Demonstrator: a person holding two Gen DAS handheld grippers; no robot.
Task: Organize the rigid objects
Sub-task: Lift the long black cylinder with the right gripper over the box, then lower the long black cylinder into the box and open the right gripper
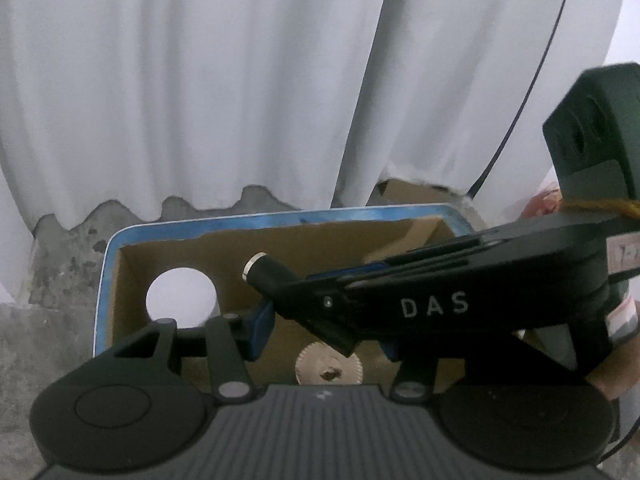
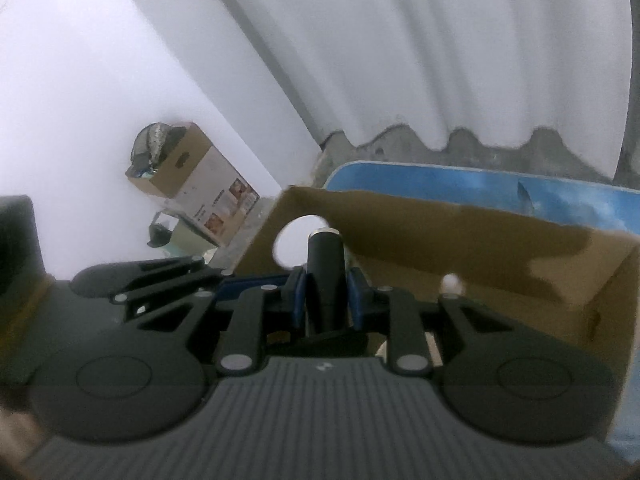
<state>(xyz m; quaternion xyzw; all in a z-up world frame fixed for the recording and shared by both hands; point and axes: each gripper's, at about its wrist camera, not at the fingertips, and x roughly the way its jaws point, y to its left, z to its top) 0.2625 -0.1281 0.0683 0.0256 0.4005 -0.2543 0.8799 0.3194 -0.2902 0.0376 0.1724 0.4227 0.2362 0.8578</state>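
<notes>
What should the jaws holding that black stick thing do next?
Probably lower the black cylindrical tool with the silver tip into the open brown cardboard box, then let go. The right gripper is shut on it above the box, beside the round hole.

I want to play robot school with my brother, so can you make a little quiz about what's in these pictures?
1. True or false: the right gripper is shut on a black cylinder with a silver tip.
2. What shape is the hole in the wall of the cardboard box? A: round. B: square. C: star.
3. Fill in the gap: the outer rim of the box is coloured ____.

Key: 1 true; 2 A; 3 blue.
</notes>
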